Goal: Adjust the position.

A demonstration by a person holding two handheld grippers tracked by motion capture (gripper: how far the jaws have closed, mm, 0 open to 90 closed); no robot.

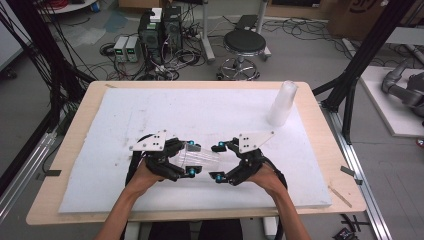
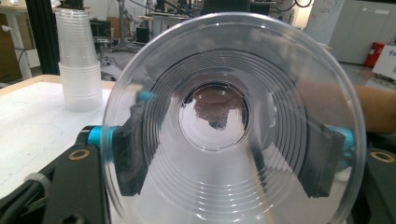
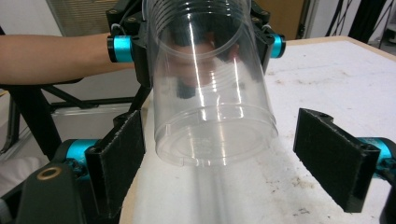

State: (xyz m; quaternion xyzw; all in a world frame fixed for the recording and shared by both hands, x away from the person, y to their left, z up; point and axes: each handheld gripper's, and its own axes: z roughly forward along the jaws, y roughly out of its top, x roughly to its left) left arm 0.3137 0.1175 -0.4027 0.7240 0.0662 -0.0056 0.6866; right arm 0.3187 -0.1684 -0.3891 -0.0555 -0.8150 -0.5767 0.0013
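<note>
Probably a robotics lab: power supplies (image 1: 126, 48), tangled floor cables (image 1: 172, 62), a stool (image 1: 244, 45)

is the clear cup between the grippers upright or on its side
On its side. The clear cup lies level above the white mat, its rim end clamped in the left gripper and its base pointing at the open right gripper.

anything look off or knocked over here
Nothing stands out. The left gripper holds a clear cup sideways by its rim end, undamaged; the right gripper's jaws stand open around its base. The cup stack stands upright.
</note>
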